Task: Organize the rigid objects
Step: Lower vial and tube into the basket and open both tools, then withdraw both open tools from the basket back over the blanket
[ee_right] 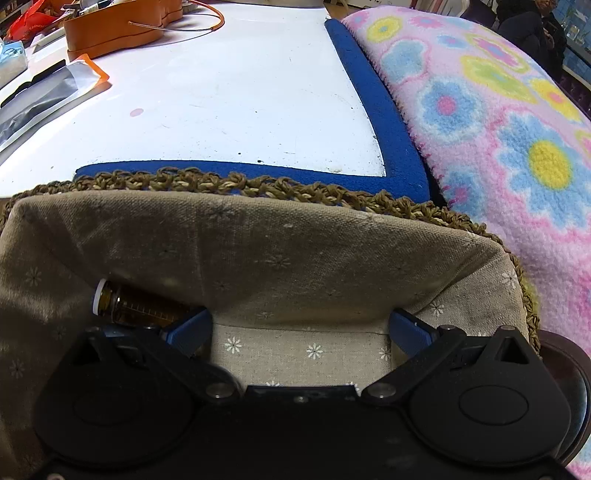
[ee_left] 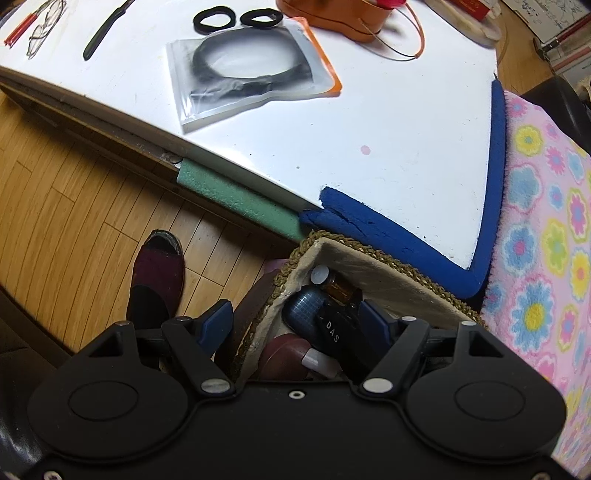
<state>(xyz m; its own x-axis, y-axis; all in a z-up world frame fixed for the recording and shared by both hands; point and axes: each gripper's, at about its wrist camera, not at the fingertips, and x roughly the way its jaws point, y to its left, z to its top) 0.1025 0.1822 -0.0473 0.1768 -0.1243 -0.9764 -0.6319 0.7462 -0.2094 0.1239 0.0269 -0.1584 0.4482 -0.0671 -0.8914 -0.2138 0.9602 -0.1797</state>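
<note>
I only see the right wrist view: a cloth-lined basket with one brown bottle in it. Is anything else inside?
Observer: Yes. The left view shows a blue checked case lying beside the brown bottle.
Operator: What is still on the table?
Observer: Two black hair ties lie beyond the clear bag.
Operator: Is the left claw holding anything?
Observer: No. The left claw is open, straddling the rim of the basket.
</note>
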